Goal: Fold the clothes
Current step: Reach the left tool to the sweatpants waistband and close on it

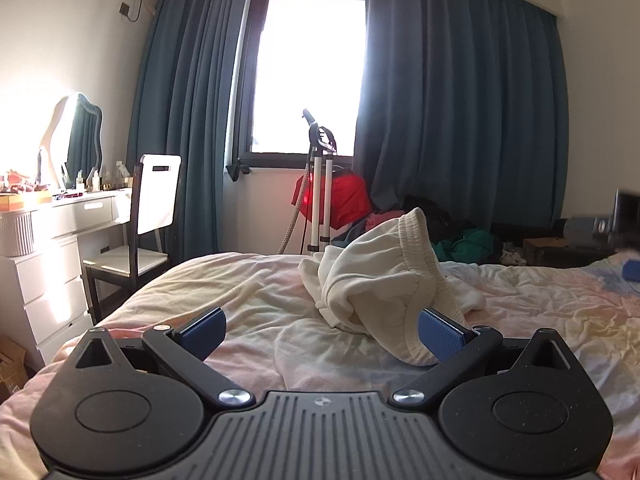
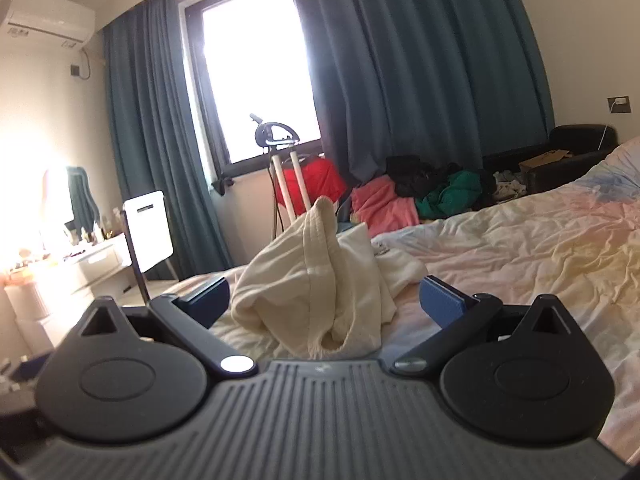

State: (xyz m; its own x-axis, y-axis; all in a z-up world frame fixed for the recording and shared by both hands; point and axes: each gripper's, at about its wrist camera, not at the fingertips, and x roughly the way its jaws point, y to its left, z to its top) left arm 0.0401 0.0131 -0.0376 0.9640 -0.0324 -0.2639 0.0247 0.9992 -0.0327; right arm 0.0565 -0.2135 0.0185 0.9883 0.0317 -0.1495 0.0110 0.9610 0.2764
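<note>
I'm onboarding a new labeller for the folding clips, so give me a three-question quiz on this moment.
1. True or false: the left tool is clamped on the cream garment.
2. Which lies closest behind the cream garment in the right wrist view? A) pink cloth B) chair C) air conditioner
3. Fill in: the garment sits in a crumpled heap on the ___.

Key
1. False: both blue pads stand apart, as do those of the right tool.
2. A
3. bed
</note>
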